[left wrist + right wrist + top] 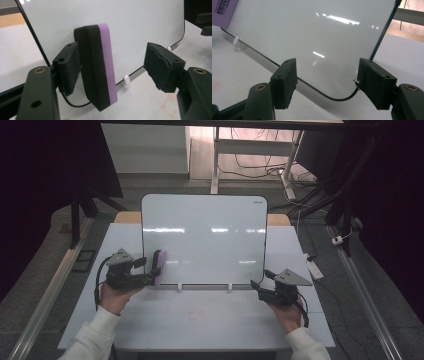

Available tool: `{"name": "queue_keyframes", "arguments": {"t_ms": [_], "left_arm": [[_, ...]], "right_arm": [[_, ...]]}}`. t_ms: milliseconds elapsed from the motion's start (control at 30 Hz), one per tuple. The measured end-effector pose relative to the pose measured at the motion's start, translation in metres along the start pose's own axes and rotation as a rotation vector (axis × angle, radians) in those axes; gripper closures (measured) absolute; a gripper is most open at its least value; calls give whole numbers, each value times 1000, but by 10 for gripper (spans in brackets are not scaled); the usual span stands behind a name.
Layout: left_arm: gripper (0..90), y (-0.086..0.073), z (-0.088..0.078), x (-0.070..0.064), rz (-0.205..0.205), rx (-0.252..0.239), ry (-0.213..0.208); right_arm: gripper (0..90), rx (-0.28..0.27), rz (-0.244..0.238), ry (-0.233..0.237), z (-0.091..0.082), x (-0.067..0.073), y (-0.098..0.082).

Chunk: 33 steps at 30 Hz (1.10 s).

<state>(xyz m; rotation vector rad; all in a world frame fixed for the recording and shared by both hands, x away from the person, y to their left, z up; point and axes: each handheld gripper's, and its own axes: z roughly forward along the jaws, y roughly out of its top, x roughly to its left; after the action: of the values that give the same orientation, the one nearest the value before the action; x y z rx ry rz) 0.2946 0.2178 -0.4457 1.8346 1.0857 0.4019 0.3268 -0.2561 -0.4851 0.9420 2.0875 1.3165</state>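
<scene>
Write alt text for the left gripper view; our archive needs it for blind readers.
A purple-and-black eraser stands against a whiteboard between the open left gripper, touching one pad while the other stands clear.

eraser sits against the whiteboard's lower left edge, whiteboard standing on the table.

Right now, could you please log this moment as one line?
left tongs: open, eraser against one pad | eraser: on whiteboard | right tongs: open at board's lower corner
</scene>
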Motion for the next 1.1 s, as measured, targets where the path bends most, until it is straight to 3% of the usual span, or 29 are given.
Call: {"name": "queue_keyframes", "arguments": {"t_ms": [233, 567, 733, 1100], "left_arm": [[283, -14, -8, 1, 29, 18, -16], [280, -44, -16, 13, -9, 56, -16], [277, -60, -16, 18, -28, 86, -19], [269, -68, -18, 21, -40, 89, -27]], "right_arm": [[310, 4, -12, 8, -6, -7, -4], [303, 2, -25, 29, -18, -19, -12], [303, 26, -41, 37, -20, -22, -17], [301, 80, -72, 56, -16, -24, -23]]}}
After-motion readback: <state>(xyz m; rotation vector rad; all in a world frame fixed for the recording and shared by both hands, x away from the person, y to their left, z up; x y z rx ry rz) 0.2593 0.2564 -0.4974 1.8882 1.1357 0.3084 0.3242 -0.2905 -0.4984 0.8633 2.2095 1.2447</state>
